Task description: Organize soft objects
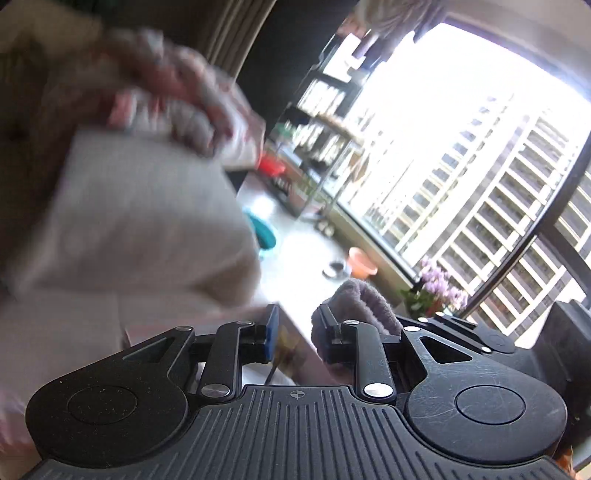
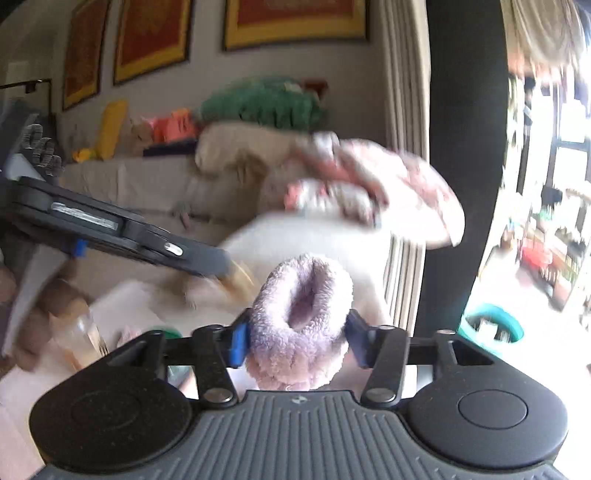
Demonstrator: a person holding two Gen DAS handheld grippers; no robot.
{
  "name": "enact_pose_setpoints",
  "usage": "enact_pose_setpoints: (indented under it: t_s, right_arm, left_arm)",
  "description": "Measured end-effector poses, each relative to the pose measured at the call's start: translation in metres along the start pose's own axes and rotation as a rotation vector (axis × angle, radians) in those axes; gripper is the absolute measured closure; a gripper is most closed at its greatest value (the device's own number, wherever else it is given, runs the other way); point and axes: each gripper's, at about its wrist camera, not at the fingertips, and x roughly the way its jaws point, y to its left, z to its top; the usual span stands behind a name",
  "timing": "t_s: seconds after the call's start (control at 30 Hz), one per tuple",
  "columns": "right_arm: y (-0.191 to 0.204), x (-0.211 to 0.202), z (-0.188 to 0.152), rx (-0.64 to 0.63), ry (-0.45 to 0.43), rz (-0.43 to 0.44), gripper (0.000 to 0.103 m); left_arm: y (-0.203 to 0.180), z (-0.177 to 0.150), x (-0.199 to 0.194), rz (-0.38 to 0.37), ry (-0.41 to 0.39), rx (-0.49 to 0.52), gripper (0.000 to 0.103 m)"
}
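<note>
Right wrist view — blurred white cushion [image 2: 314, 251], perhaps, behind lilac slipper [image 2: 303, 332].

Framed pictures [image 2: 295, 22] hang on the wall. A potted plant with purple flowers [image 1: 437, 286] stands by the window [image 1: 461, 147], near an orange pot [image 1: 362, 262].

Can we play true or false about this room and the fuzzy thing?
1. The right fingers squeeze a fluffy purple sock. True.
2. The pictures on the wall have blue frames. False: the frames are yellow, with red inside.
3. A green cushion sits up by the wall. True.
4. It is dark night outside the window. False: it is bright daylight, and a tall building shows outside.
5. Purple flowers stand near the window. True.
</note>
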Motion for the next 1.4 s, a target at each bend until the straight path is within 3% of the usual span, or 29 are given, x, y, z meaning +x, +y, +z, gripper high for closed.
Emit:
enact_pose_setpoints:
  t_s: [0.1,0.2,0.4,0.53,0.63,0.7,0.83,0.9,0.97,1.07,1.23,1.33,1.4]
  right_arm:
    - [-0.011,-0.001,-0.018,0.036,0.002,0.032,0.049]
    - [-0.017,-0.008,-0.025,0.060,-0.028,0.059,0.043]
    - [-0.021,-0.021,-0.035,0.119,-0.053,0.070,0.041]
    - [-0.020,-0.021,-0.034,0.171,-0.031,0.069,0.041]
    - [-0.015,-0.027,-0.036,0.195,-0.030,0.070,0.041]
    - [-0.010,-0.029,-0.036,0.189,-0.039,0.007,0.041]
    - [-0.014,-0.019,-0.050,0.237,-0.008,-0.112,0.041]
    - [-0.011,-0.008,-0.059,0.239,0.044,-0.136,0.045]
    - [-0.001,0.006,-0.064,0.196,0.109,-0.125,0.088]
    - [0.016,0.017,-0.050,0.134,0.124,-0.110,0.090]
    - [0.022,0.028,-0.003,0.143,0.019,-0.065,0.090]
    - [0.023,0.059,0.005,0.159,0.101,0.016,0.086]
    - [0.026,0.084,-0.001,0.152,0.215,-0.005,0.083]
  left_arm:
    - [0.006,-0.016,0.020,0.022,0.058,0.011,0.077]
    - [0.014,-0.026,0.009,0.038,0.032,0.028,0.077]
    - [0.021,-0.049,-0.074,0.082,-0.098,0.092,0.077]
    - [0.035,-0.079,-0.143,0.209,-0.179,0.123,0.077]
    - [0.064,-0.103,-0.183,0.349,-0.210,0.069,0.077]
    - [0.085,-0.119,-0.205,0.419,-0.224,0.003,0.077]
    - [0.116,-0.151,-0.242,0.466,-0.251,-0.124,0.078]
    - [0.126,-0.162,-0.247,0.469,-0.254,-0.164,0.078]
    - [0.130,-0.171,-0.247,0.456,-0.251,-0.184,0.078]
    - [0.132,-0.171,-0.234,0.437,-0.235,-0.193,0.078]
    - [0.131,-0.174,-0.216,0.411,-0.221,-0.187,0.077]
    - [0.135,-0.178,-0.211,0.417,-0.200,-0.186,0.077]
    - [0.138,-0.181,-0.212,0.435,-0.192,-0.193,0.077]
